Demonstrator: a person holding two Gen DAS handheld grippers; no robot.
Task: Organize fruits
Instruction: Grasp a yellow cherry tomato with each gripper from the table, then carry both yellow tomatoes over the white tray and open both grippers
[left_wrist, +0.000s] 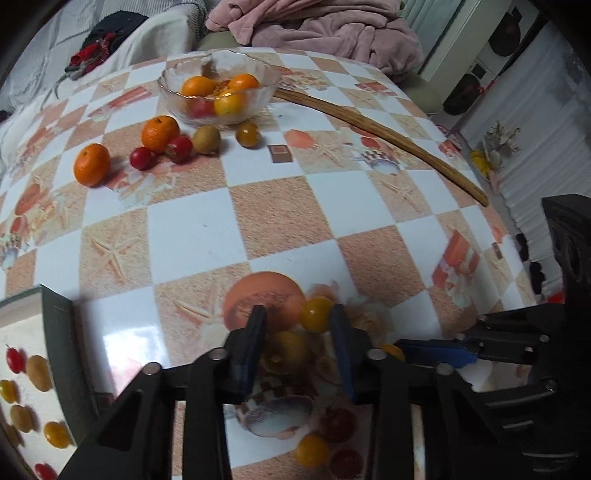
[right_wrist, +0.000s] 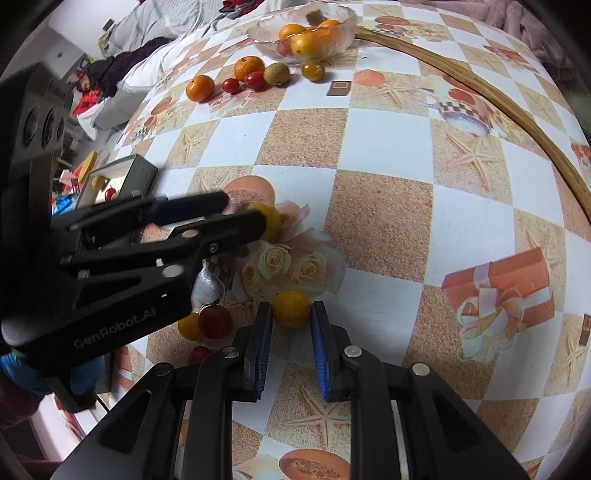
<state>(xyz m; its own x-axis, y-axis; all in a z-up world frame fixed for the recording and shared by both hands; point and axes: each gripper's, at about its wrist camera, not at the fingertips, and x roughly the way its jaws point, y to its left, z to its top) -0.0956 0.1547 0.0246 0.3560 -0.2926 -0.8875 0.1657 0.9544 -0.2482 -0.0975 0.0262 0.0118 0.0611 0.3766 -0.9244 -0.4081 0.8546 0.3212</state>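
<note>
In the left wrist view my left gripper (left_wrist: 297, 317) is open above the table; a small yellow tomato (left_wrist: 316, 314) lies between its fingertips, against the right finger. The same gripper (right_wrist: 243, 214) and tomato (right_wrist: 267, 221) show in the right wrist view. My right gripper (right_wrist: 291, 314) stands around a second yellow tomato (right_wrist: 291, 308), jaws just wider than it, touching not clear. Yellow and red tomatoes (right_wrist: 207, 323) lie to its left. A glass bowl (left_wrist: 218, 86) of oranges and tomatoes stands at the far side, with loose oranges, tomatoes and a kiwi (left_wrist: 162, 142) before it.
A box (left_wrist: 26, 376) with sorted tomatoes and kiwis sits at the near left; it shows in the right wrist view too (right_wrist: 118, 181). A long wooden stick (left_wrist: 388, 136) lies across the table's right side. Clothes and a pink blanket (left_wrist: 325, 29) lie beyond the table.
</note>
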